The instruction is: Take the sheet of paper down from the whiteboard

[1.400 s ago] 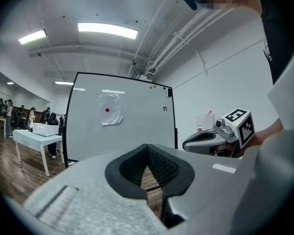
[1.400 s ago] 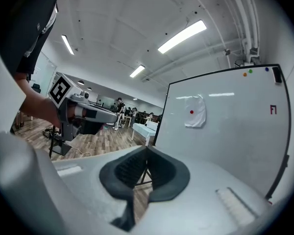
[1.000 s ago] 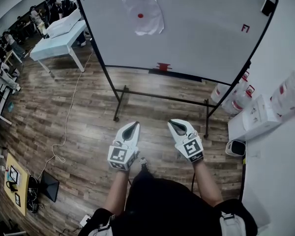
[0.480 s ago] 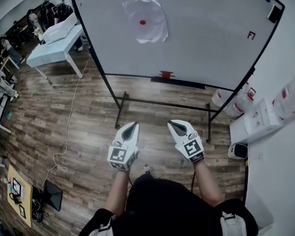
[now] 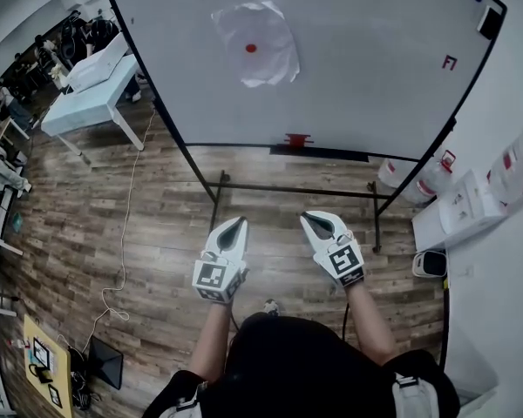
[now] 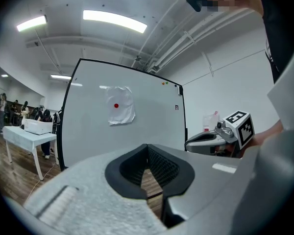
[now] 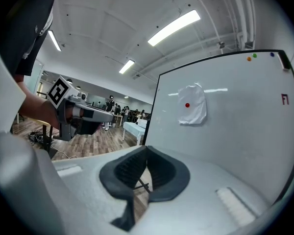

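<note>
A crumpled white sheet of paper (image 5: 257, 43) hangs on the whiteboard (image 5: 357, 77), pinned by a red magnet (image 5: 251, 48). It shows again as the paper (image 6: 120, 105) in the left gripper view and the paper (image 7: 192, 105) in the right gripper view. My left gripper (image 5: 236, 223) and right gripper (image 5: 309, 219) are held side by side in front of the board, well short of it, both shut with nothing between the jaws. Each points roughly level toward the board.
The board stands on a black frame (image 5: 220, 192) over a wooden floor. A red eraser (image 5: 296, 139) sits on its tray. Boxes and bottles (image 5: 458, 207) line the right wall. A light blue table (image 5: 87, 94) stands at the left, with people behind it. A white cable (image 5: 122, 251) trails across the floor.
Both grippers and the person have moved nearer the whiteboard, which now sits a little lower and larger in the head view. The jaws stayed shut.
</note>
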A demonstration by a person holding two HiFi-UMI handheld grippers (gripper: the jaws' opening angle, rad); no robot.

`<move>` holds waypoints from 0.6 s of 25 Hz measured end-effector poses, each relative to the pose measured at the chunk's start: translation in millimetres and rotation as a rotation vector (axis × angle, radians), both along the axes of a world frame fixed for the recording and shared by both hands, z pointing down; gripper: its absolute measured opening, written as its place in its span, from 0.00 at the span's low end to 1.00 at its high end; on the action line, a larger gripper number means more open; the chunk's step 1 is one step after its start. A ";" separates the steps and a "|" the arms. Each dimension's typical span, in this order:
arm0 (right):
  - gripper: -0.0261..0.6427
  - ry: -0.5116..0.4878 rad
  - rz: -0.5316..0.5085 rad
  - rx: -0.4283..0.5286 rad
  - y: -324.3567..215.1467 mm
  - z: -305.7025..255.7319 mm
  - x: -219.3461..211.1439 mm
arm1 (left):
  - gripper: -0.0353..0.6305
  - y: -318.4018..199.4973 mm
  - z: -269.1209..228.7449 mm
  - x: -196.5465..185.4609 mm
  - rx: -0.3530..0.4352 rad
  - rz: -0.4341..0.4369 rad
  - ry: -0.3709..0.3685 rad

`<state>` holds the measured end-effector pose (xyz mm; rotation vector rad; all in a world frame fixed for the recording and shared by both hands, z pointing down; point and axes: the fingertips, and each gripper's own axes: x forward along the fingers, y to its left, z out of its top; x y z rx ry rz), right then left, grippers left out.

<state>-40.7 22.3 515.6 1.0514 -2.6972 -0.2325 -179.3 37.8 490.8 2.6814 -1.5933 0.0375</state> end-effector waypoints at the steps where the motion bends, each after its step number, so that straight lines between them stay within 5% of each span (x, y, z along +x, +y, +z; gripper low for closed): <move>1: 0.04 -0.001 0.004 0.002 -3.8 0.0 -2.8 | 0.07 -4.1 -0.7 -2.7 0.004 0.005 -0.003; 15: 0.05 0.037 0.029 -0.005 -34.4 19.5 -42.9 | 0.07 -39.5 3.2 -44.3 0.002 0.051 0.004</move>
